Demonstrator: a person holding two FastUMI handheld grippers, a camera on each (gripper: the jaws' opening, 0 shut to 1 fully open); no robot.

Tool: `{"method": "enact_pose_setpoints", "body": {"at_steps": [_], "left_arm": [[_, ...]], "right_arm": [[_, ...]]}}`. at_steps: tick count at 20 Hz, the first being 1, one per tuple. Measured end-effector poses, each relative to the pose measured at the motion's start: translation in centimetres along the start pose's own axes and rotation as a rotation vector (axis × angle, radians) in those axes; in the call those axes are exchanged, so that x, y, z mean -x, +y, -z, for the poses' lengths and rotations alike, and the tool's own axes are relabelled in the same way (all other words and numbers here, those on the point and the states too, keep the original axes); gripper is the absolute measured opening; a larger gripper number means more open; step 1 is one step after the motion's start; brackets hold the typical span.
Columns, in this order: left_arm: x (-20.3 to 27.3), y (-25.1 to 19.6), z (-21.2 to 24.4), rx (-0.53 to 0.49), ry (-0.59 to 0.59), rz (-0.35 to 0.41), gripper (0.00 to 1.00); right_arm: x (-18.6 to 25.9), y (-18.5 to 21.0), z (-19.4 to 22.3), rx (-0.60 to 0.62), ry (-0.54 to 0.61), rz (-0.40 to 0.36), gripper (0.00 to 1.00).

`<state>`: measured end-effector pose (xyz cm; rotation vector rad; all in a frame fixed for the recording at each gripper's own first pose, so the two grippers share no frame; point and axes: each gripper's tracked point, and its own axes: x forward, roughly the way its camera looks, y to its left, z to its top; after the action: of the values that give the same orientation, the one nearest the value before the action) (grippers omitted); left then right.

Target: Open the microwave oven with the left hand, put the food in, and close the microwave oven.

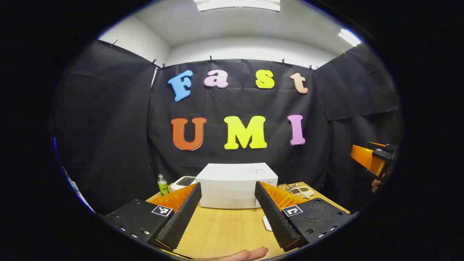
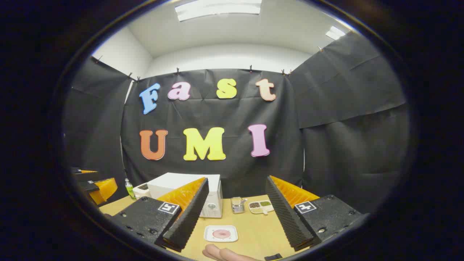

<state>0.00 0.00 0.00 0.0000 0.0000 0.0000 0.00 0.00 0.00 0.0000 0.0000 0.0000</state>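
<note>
The white microwave oven (image 1: 235, 188) stands at the back of the wooden table (image 1: 224, 228) with its door shut. My left gripper (image 1: 227, 185) is open in front of it, some way off, with nothing between its fingers. In the right gripper view the microwave oven (image 2: 188, 188) sits left of centre. A small white plate (image 2: 221, 233) with a pink round piece of food lies on the table in front of it; its edge (image 1: 267, 223) shows beside my left gripper's right-hand finger. My right gripper (image 2: 237, 179) is open and empty above the table, and also appears at far right (image 1: 373, 159).
A green bottle (image 1: 162, 184) and a white toaster (image 1: 183, 182) stand left of the microwave. To its right are a small wire basket (image 2: 237, 204) and a divided dish (image 2: 261, 206). A person's finger (image 2: 224, 253) shows at the bottom edge. My left gripper (image 2: 94, 185) shows at far left.
</note>
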Motion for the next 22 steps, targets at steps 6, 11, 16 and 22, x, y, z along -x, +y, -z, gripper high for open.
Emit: {"method": "enact_pose_setpoints", "body": {"at_steps": [6,11,16,22], "left_arm": [[0.3,0.3,0.1,0.021,0.002,0.008,0.94],[0.5,0.3,-0.1,0.036,-0.005,0.015,0.94],[0.4,0.3,0.0,0.048,0.0,0.016,0.94],[-2.8,-1.1,-0.3,0.12,-0.041,0.069,0.92]], "right_arm": [[0.1,-0.3,0.0,0.003,0.003,-0.002,0.92],[0.3,-0.1,-0.1,0.006,-0.001,-0.004,1.0],[0.2,0.0,0.5,0.001,0.002,-0.012,1.0],[0.0,-1.0,1.4,-0.02,0.008,-0.02,0.92]]}}
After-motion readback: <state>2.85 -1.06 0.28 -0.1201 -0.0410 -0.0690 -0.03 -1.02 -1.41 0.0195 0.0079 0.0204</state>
